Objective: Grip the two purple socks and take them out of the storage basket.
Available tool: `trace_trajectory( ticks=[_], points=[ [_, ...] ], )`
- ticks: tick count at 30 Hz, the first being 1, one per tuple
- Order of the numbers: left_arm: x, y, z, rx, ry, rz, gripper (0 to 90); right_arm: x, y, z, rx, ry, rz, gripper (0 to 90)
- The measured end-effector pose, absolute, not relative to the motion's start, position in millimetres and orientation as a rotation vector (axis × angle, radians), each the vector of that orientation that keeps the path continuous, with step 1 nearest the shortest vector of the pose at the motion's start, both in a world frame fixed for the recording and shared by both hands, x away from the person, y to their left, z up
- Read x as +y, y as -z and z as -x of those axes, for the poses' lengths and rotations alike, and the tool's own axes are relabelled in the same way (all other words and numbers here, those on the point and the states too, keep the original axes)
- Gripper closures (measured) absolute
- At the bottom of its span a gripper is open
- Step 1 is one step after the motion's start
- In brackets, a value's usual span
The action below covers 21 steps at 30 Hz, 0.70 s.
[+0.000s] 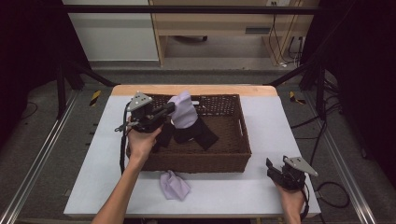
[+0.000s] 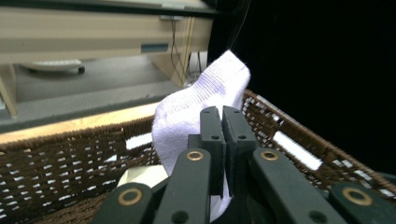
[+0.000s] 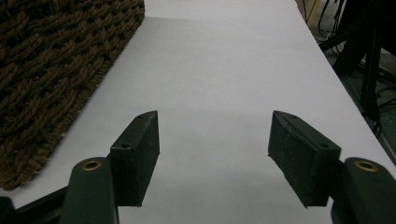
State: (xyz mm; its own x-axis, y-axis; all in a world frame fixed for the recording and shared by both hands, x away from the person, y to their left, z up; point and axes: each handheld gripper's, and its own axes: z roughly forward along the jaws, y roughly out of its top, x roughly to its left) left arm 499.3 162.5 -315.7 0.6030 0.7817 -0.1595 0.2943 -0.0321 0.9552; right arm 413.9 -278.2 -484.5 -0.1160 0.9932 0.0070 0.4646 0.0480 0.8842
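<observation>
The left gripper (image 1: 169, 110) has its jaws pinched tight on a pale lilac sock (image 1: 183, 112), holding it above the wicker basket (image 1: 243, 140) so it hangs clear of the dark socks (image 1: 194, 133) below. The right gripper (image 1: 273, 169) waits wide open and empty over the table (image 1: 261, 191) beside the basket.

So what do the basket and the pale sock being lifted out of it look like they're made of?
The basket looks like woven wicker or twisted fibre, dark brown and matte: braided strands and open gaps show in its walls. The sock, pinched in the left tongs, looks like soft knit fabric, probably cotton blend: fine ribbing shows near its cuff.
</observation>
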Motion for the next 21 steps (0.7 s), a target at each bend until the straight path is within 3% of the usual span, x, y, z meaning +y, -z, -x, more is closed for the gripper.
trace_trajectory(
  ticks=[21],
  points=[
    [188.9,270.4,-406.9,0.705,-0.538,-1.581,86.8,-278.3,484.5,-413.9,1.661,-1.008,-1.486,34.0]
  ],
)
